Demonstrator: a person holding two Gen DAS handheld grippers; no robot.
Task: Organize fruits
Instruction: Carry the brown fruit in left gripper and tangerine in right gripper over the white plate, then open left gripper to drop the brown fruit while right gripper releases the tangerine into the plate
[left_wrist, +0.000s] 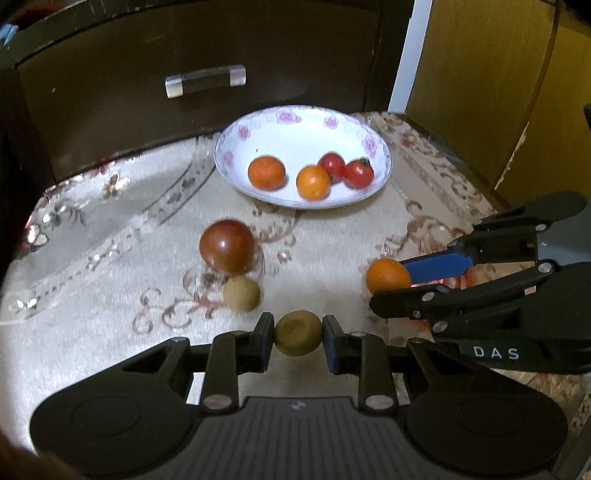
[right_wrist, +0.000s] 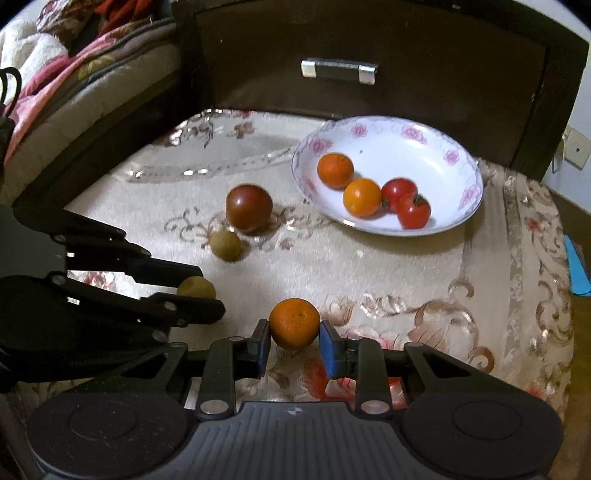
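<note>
My left gripper (left_wrist: 297, 334) is shut on a small tan-green round fruit (left_wrist: 297, 333), just above the cloth; from the right wrist view that same fruit (right_wrist: 196, 288) peeks out between the left gripper's fingers. My right gripper (right_wrist: 294, 341) is shut on a small orange (right_wrist: 294, 323), seen from the left wrist view as an orange (left_wrist: 388, 275) against a blue pad. A white floral plate (left_wrist: 236, 155) holds two oranges and two red tomatoes. A large dark red tomato (left_wrist: 226, 245) and a second tan fruit (left_wrist: 241, 292) lie on the cloth.
A patterned beige cloth (right_wrist: 406, 280) covers the table. Behind the plate stands a dark wooden drawer front with a metal handle (right_wrist: 339, 72). Bedding (right_wrist: 55, 62) lies at the far left, a yellow door (left_wrist: 480, 92) at the right.
</note>
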